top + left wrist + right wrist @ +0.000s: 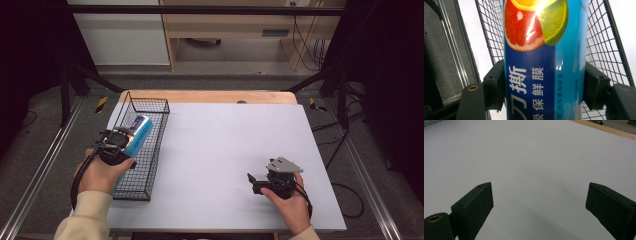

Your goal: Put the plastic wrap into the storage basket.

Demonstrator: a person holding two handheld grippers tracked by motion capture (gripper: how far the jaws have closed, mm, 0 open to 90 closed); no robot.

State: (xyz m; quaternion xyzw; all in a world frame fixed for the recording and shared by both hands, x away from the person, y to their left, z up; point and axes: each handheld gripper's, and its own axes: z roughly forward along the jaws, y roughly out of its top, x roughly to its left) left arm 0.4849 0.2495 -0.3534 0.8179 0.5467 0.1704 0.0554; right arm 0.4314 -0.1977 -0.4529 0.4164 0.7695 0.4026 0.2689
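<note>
While the blue box (544, 75) is clamped by the left tool (119, 142) inside the wire basket (150, 165) at the desk's left edge, the right tool (257, 181) is held wide near the front edge.

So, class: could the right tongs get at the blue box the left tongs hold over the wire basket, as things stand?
Probably yes. The right tongs are open and hold nothing, and bare white table lies between them and the blue box. The wire basket has an open top, but the left tongs already clamp the box's sides.
</note>
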